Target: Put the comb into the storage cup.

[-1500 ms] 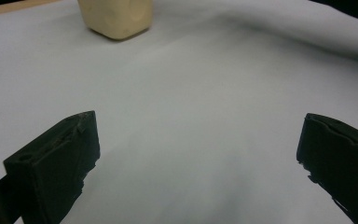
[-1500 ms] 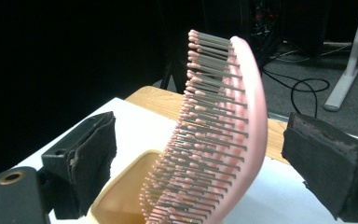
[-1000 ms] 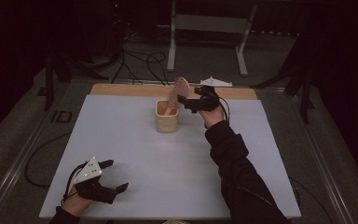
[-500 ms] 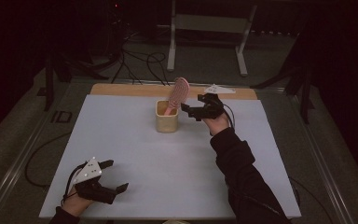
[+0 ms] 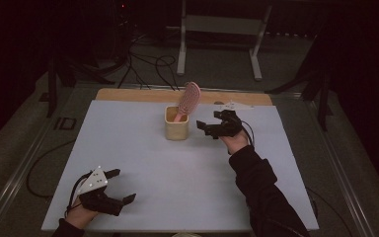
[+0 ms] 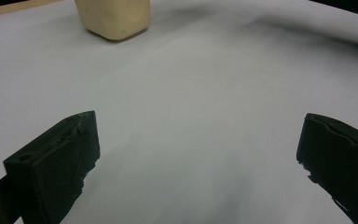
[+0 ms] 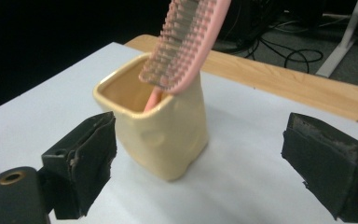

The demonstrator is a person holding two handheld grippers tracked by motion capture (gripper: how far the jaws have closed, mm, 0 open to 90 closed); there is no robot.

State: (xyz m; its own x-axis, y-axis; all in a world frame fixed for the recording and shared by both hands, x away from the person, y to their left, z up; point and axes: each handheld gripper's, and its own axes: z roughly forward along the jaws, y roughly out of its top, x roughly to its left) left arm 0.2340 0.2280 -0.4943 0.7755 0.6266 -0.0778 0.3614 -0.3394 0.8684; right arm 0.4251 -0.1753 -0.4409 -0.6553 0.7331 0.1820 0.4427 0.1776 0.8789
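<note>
A pale yellow cup [image 5: 176, 124] [image 7: 161, 126] stands near the table's far middle, and a pink hairbrush [image 5: 188, 99] [image 7: 184, 41] leans in it, handle down, head sticking out to the right. My right gripper [image 5: 211, 125] [image 7: 200, 163] is open just right of the cup, its jaws wide and holding nothing. Near the front left edge my left gripper [image 5: 120, 189] [image 6: 198, 158] rests open over bare table. In the left gripper view the cup [image 6: 113, 17] sits far off at the top.
The white table top [image 5: 187, 173] has a wooden strip [image 5: 143, 95] along its far edge. A small white piece [image 5: 234, 105] lies behind the right gripper. Cables [image 5: 148, 64] and a metal stand [image 5: 217, 37] are on the floor beyond.
My right gripper has pulled back from the hairbrush, down and to the right of the cup, with open jaws. The brush stays leaning in the cup. The left gripper has not moved.
</note>
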